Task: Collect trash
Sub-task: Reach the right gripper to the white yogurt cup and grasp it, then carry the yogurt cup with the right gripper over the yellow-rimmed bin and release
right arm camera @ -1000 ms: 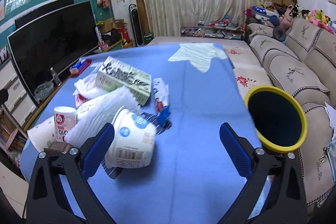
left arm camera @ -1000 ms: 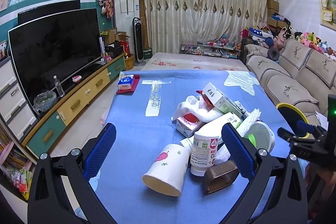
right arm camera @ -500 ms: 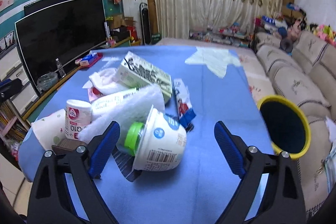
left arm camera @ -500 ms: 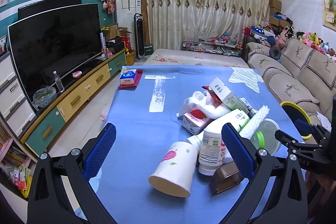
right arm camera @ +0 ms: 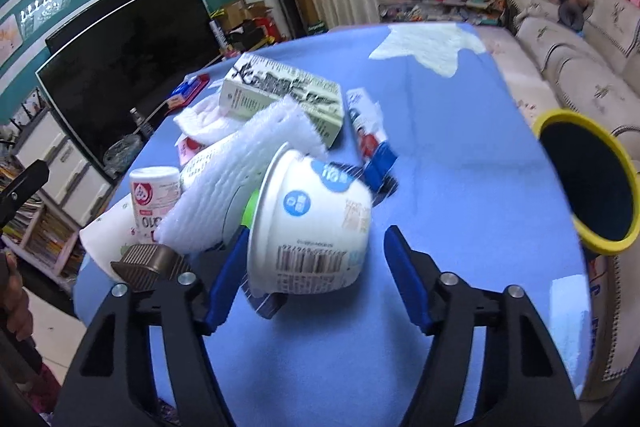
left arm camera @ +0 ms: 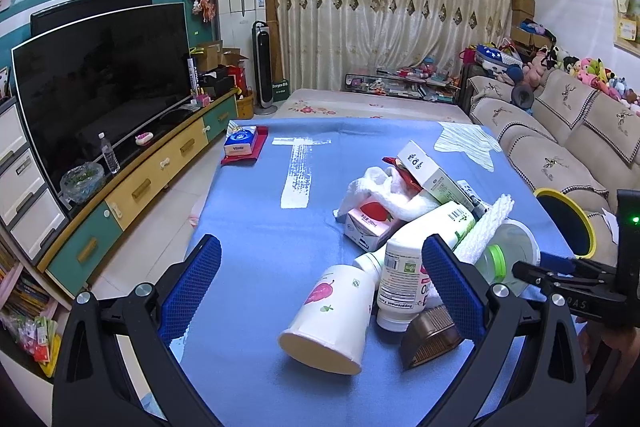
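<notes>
A pile of trash lies on the blue tablecloth. In the left wrist view my left gripper is open above the table's near edge, a tipped paper cup and a white bottle between its fingers. In the right wrist view my right gripper is open with a white tub lying on its side between its fingers, the left pad close to it. Behind lie white foam wrap, a green-white carton and a tube. The yellow-rimmed bin stands off the right edge.
A brown holder lies at the pile's near side. A tissue pack on a red tray sits at the far left corner. A sofa runs along the right, a TV cabinet along the left.
My right gripper has moved forward and down to the white tub, which now lies between its fingers. My left gripper has risen and tilted slightly; the pile has not moved.
</notes>
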`<state>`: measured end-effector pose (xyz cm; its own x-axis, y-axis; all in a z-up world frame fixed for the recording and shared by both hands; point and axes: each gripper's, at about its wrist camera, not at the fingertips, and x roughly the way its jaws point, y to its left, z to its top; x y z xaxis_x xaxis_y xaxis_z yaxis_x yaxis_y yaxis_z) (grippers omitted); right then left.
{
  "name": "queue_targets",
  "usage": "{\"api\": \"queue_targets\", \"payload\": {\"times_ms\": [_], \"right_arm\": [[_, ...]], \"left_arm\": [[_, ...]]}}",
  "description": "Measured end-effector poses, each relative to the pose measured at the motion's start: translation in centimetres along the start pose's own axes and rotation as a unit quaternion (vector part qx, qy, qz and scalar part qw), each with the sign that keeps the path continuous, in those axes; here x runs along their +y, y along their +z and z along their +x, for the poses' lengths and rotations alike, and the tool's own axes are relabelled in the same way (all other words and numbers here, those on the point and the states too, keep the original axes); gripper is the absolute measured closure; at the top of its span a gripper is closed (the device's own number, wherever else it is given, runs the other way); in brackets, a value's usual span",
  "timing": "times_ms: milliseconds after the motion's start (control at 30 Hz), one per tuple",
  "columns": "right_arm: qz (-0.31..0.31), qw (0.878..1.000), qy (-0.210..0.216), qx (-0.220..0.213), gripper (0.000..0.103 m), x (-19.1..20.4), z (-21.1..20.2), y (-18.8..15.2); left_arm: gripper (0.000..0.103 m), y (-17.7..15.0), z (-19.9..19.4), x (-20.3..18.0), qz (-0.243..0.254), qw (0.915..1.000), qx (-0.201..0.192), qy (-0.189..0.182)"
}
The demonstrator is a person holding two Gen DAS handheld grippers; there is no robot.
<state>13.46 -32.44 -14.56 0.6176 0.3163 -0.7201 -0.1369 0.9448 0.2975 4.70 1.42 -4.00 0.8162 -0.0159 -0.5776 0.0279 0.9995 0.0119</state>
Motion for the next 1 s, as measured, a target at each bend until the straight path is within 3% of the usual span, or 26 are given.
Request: {"api": "queue_targets", "payload": {"times_ms": [33,167,267,367,533,700,1000], "right_arm": [[0.001,1.000,0.004,0.005,0.049,0.0,0.1,-0.1],[-0.014,1.000,-0.006,-0.006,0.050,0.5,-0.1,-0.2],[-0.047,0.998,-0.041,-0.030,0.050,1.5,-0.8,-0.2],[-0.093,0.988,-0.100,-0.068,0.051,2.7,-1.8,-0.3],[-0.170,0.961,-0.179,-0.124,0.053,4.1,-2.9,-0.3],[-0.195,0.953,-0.187,-0.135,0.054,4.0,-3.6,0.1],[-0.167,0.952,-0.218,-0.139,0.054,1.3,-2.8,1.2]], "left_arm": [[0.004,0.0,0.0,0.0,0.000,1.0000,0.000,0.000],[0.004,0.0,0.1,-0.1,0.001,1.0000,0.002,0.000],[0.004,0.0,0.1,-0.2,0.002,1.0000,0.003,0.001],[0.004,0.0,0.2,-0.3,0.002,1.0000,0.002,0.001],[0.004,-0.1,0.4,-0.5,0.005,1.0000,0.003,0.000],[0.004,0.0,0.5,-0.8,0.007,1.0000,0.004,-0.003],[0.004,0.0,0.8,-1.5,0.016,0.9998,0.005,-0.007]]}}
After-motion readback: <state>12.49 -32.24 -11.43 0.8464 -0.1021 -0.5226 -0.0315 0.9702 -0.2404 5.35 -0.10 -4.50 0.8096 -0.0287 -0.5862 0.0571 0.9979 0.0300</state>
